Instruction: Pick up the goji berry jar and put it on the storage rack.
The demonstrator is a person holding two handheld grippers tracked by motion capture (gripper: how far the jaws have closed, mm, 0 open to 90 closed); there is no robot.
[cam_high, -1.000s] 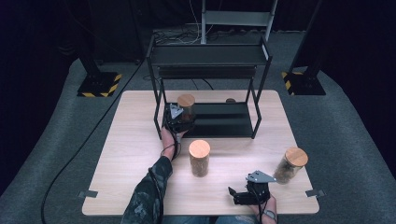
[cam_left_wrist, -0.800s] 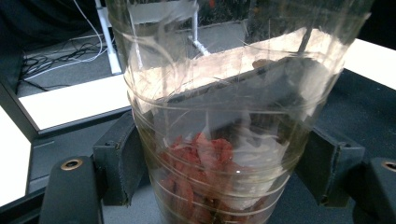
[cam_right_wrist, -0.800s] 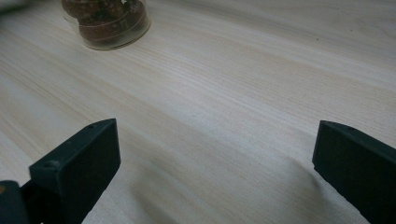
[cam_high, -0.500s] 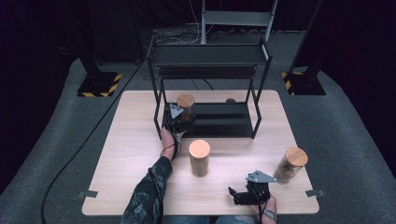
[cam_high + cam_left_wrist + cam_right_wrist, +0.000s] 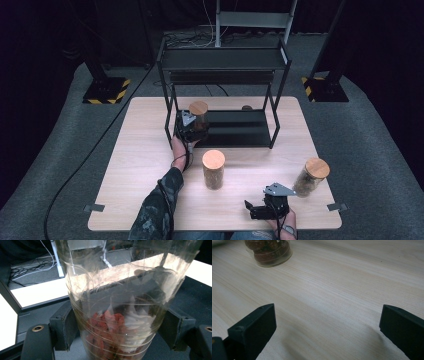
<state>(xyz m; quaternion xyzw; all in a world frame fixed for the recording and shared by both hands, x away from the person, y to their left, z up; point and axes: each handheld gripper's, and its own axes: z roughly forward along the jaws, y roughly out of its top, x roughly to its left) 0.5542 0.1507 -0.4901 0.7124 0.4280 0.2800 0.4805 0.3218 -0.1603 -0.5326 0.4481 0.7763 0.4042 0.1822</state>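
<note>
A clear glass jar (image 5: 198, 111) with a cork lid stands at the left end of the black rack's lower shelf (image 5: 240, 129). My left gripper (image 5: 192, 129) is shut on it. In the left gripper view the jar (image 5: 117, 302) holds red dried pieces and something white, and both pads (image 5: 63, 327) press on its sides. My right gripper (image 5: 253, 209) rests near the table's front edge, open, with nothing between its jaws. In the right gripper view my right gripper (image 5: 327, 322) stands wide over bare wood.
A second cork-lidded jar (image 5: 213, 170) stands mid-table, its base (image 5: 268, 251) ahead of the right gripper. A third jar (image 5: 311, 176) stands at the front right. The black two-level rack (image 5: 225, 60) stands at the back of the wooden table (image 5: 145, 150).
</note>
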